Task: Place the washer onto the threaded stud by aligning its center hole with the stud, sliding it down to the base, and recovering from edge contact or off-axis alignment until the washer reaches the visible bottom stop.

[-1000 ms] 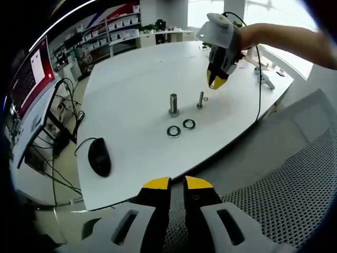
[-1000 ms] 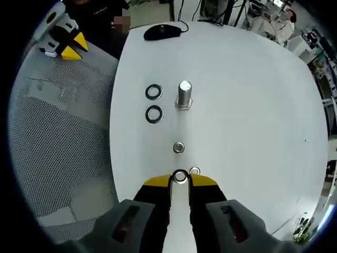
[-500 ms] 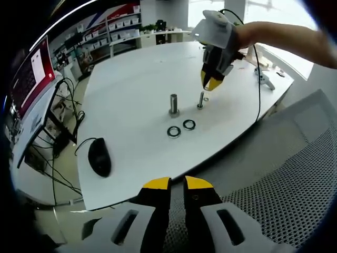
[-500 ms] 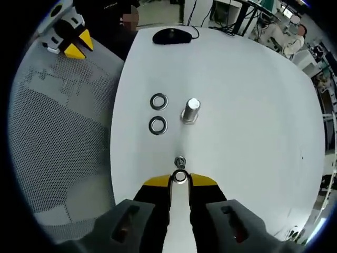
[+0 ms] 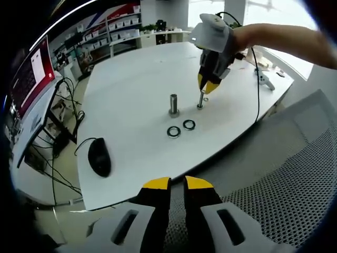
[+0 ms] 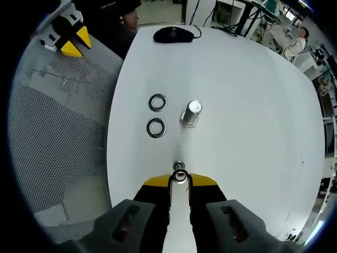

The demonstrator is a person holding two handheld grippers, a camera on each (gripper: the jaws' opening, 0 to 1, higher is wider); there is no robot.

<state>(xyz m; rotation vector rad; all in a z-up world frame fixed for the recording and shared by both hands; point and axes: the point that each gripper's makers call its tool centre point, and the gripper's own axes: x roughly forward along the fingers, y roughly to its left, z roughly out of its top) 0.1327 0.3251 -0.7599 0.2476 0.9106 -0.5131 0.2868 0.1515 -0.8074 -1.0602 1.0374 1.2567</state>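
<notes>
Right gripper [image 6: 180, 180], jaws clamping a small steel washer [image 6: 179, 176], now directly above the thin threaded stud [image 5: 200, 100], mid-surface of the white table [image 5: 131, 95], away from its edges; left gripper [image 5: 177, 184], jaws nearly closed and empty, beyond the near edge.

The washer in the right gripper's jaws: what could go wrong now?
1. The washer is pinched at its rim right over the thin stud; if the hole sits off-axis, its edge may catch on the stud tip.
2. Releasing it tilted could let it hang on the threads above the base.
3. Another small washer lies beside the stud, so the right gripper coming down might knock it.
</notes>
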